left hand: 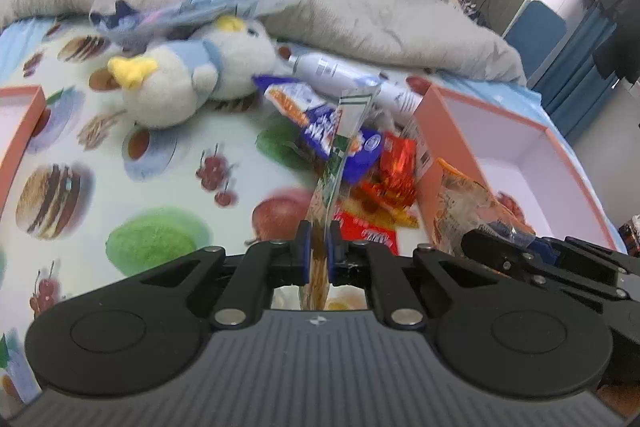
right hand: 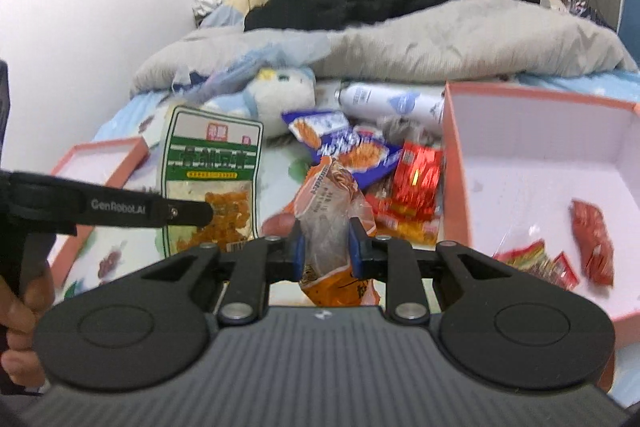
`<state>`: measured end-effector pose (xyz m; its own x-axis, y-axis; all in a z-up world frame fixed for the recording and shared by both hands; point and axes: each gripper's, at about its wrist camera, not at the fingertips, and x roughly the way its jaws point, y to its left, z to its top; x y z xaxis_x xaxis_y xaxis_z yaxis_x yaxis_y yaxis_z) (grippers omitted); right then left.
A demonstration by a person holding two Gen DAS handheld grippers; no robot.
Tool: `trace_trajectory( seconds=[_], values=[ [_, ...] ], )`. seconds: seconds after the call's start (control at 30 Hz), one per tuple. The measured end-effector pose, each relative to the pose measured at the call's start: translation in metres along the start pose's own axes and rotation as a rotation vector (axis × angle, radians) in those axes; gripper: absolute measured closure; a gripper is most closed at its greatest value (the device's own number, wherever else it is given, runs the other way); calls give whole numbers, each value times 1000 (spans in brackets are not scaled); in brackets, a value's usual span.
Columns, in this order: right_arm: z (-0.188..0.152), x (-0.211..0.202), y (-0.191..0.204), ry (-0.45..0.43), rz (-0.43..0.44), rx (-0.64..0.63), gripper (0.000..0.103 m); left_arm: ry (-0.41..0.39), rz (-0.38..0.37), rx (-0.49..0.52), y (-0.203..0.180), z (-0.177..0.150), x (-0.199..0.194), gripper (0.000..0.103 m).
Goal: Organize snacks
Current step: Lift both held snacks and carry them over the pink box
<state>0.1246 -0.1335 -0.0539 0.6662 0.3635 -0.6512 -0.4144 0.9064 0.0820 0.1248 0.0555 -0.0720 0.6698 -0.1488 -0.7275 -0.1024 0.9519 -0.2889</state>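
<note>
Two pink boxes [right hand: 452, 147] [right hand: 120, 163], one plush toy [left hand: 188, 83], one spray can [right hand: 392, 103], two grippers [left hand: 317, 247] [right hand: 326, 239].

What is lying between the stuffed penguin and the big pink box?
A white spray can and a snack pile, between the stuffed penguin and pink box; right wrist view.

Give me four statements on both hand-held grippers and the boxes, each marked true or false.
1. The left hand-held gripper grips a green-and-white packet. True.
2. The right hand-held gripper is open and holds nothing. False: it is shut on an orange packet.
3. The right box holds red packets. True.
4. The spray can stands upright. False: it lies on its side.
</note>
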Motion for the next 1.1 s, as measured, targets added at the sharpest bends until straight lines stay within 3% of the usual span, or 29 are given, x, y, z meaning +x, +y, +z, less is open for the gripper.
trace_trajectory(
  seconds=[0.7, 0.87, 1.1],
  values=[
    [92, -59, -52, -234, -84, -12, 78, -192, -125, 42, -73, 103, -50, 94],
    [99, -68, -76, -253, -124, 0, 78, -182, -169, 66, -105, 117, -39, 94],
    [93, -69, -120, -223, -222, -12, 78, -84, -260, 88, -153, 117, 1, 94]
  ],
)
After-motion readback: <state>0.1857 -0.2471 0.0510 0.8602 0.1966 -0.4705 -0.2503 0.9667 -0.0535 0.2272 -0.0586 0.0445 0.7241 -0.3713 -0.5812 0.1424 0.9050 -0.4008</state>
